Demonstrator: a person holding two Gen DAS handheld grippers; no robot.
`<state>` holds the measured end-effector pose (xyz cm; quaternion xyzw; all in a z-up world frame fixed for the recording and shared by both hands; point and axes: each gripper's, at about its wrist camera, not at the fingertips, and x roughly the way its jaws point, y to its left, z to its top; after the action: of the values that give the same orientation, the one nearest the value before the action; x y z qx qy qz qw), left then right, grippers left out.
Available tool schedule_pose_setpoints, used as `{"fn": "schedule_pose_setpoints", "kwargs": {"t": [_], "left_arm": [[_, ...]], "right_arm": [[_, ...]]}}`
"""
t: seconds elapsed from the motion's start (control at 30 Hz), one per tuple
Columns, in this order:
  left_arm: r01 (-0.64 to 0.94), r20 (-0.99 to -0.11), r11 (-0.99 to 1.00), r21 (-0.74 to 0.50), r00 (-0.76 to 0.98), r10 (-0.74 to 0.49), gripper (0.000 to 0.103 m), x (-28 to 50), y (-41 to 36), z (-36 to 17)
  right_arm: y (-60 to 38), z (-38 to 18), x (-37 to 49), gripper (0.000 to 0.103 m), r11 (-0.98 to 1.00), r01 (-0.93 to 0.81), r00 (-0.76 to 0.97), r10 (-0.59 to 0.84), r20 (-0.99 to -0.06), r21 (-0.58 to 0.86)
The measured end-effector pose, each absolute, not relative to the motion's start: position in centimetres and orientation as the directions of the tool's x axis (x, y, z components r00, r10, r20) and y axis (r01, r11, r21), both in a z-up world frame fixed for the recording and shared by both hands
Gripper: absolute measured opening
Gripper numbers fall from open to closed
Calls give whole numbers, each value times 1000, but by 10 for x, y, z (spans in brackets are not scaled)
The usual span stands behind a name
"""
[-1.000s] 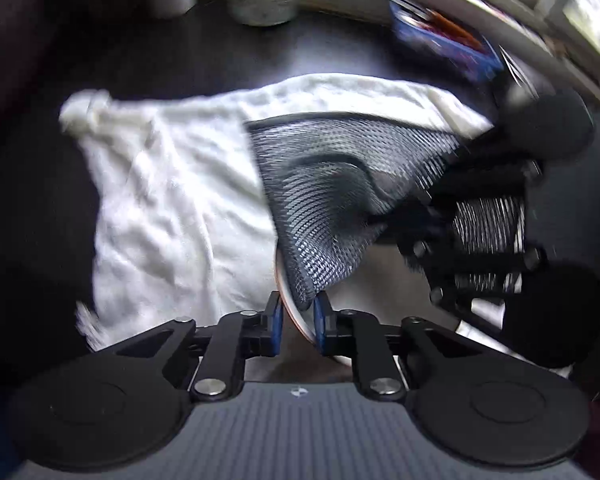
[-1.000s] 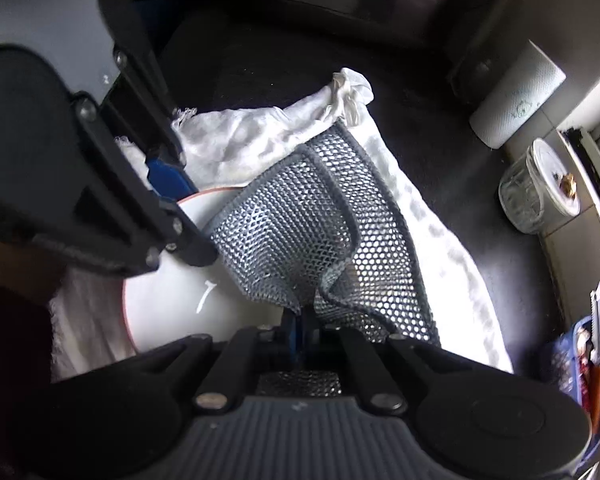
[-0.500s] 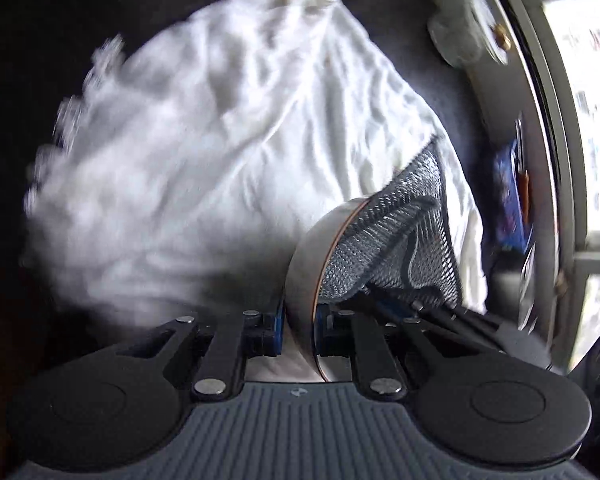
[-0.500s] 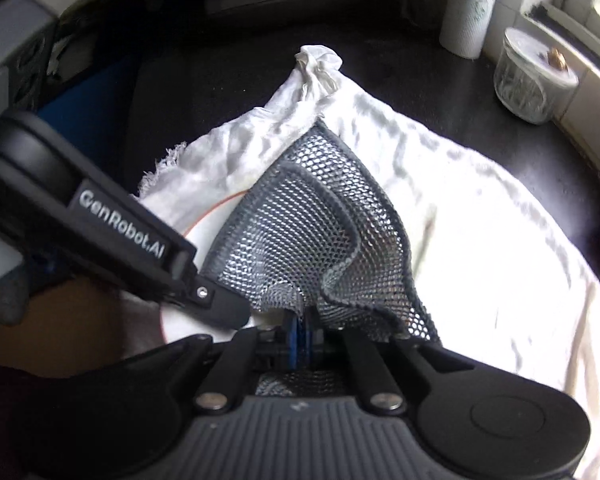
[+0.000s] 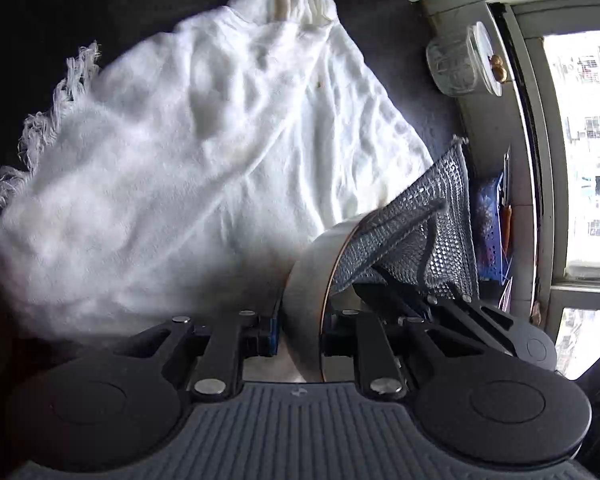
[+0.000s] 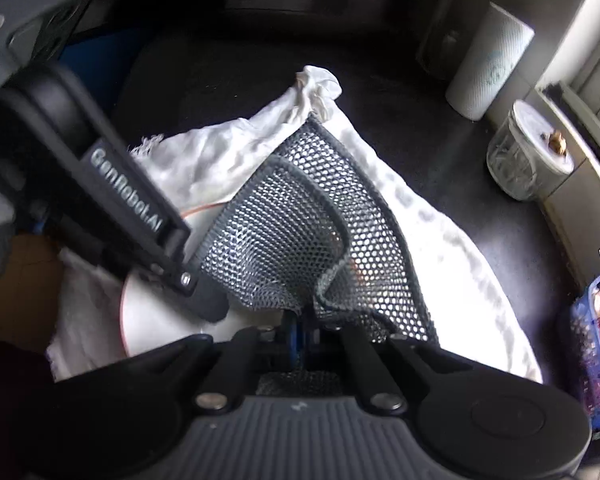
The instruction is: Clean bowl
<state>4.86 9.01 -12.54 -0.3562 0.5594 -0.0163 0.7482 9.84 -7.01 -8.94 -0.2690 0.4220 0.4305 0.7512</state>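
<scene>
A white bowl (image 5: 306, 276) with a thin orange rim is tilted on its side, and my left gripper (image 5: 300, 326) is shut on its wall near the rim. In the right wrist view the bowl (image 6: 156, 320) shows its pale inside under the left gripper (image 6: 198, 298), which reaches in from the upper left. My right gripper (image 6: 300, 330) is shut on a grey mesh scrubbing cloth (image 6: 300, 236). The mesh cloth (image 5: 420, 236) is folded and pressed into the bowl's opening, and it hides most of the inside.
A crumpled white towel (image 5: 204, 152) covers the dark counter (image 6: 440, 168) under the bowl. A lidded glass jar (image 6: 528, 156) and a paper towel roll (image 6: 488, 68) stand near the window ledge. A blue basket (image 6: 596, 360) sits at the right edge.
The left gripper has turned the bowl up onto its side from lying flat. The mesh cloth has shifted inside the bowl with the right gripper.
</scene>
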Motion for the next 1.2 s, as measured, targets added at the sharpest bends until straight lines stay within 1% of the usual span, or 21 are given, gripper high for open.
{"fn": "schedule_pose_setpoints", "kwargs": {"t": [0.03,0.1,0.13,0.17,0.2,0.27,0.33,0.37,0.4,0.47,0.5,0.57,0.6,0.63,0.73,0.87,0.93,1.07,1.13,1.2], "left_arm": [[-255,-857,843,-474,350,-377,17,54,78,-115],[-61,-894,942,-329,340,-290,18,60,60,-100],[44,-910,973,-225,346,-226,20,60,51,-93],[84,-915,977,-195,344,-213,22,59,48,-92],[210,-926,971,-113,332,-180,22,61,39,-89],[272,-931,960,-71,328,-162,22,62,36,-85],[343,-924,939,-1,359,-132,19,59,30,-84],[340,-922,940,3,365,-129,18,55,28,-85],[304,-917,953,-10,377,-129,18,54,30,-86],[245,-914,968,-58,377,-150,16,51,37,-86],[159,-911,978,-134,369,-185,16,50,46,-87],[42,-904,971,-233,358,-233,16,48,58,-93],[-15,-900,963,-269,359,-246,16,44,62,-95],[-37,-899,959,-282,358,-251,16,44,63,-96],[-231,-884,883,-409,343,-319,16,34,75,-105],[-376,-859,782,-497,338,-383,16,26,85,-115],[-476,-826,675,-564,340,-451,16,21,94,-126],[-306,-867,823,-479,311,-389,17,30,82,-117],[-213,-885,880,-425,302,-354,19,35,75,-112],[-118,-901,924,-364,296,-318,21,39,69,-108]], "right_arm": [[-71,-90,100,2,490,-871,255,417,-872,-20],[-74,-90,99,2,486,-874,238,410,-881,-10],[-73,-90,99,2,484,-875,237,408,-882,-11],[-73,-90,99,2,482,-876,236,407,-882,-12],[-72,-91,99,1,480,-877,235,406,-883,-13],[-72,-91,98,1,477,-879,233,403,-885,-14],[-71,-91,98,1,473,-881,231,401,-887,-16],[-70,-92,98,1,471,-882,230,399,-887,-17],[-70,-92,98,1,469,-883,229,398,-888,-18],[-69,-92,98,1,465,-885,228,396,-890,-20],[-69,-92,98,1,463,-886,227,394,-891,-20],[-68,-93,97,1,459,-888,225,392,-892,-22],[-67,-93,97,1,461,-887,223,392,-893,-19],[-67,-94,96,2,472,-882,219,396,-892,-7],[-67,-94,94,3,501,-865,199,406,-892,36],[-72,-95,91,4,548,-829,165,430,-888,112],[-74,-95,91,4,564,-812,144,443,-885,150],[-75,-96,84,3,552,-814,120,464,-878,181],[-72,-95,79,3,523,-844,154,451,-879,121],[-70,-94,77,3,486,-874,220,422,-879,14]]}}
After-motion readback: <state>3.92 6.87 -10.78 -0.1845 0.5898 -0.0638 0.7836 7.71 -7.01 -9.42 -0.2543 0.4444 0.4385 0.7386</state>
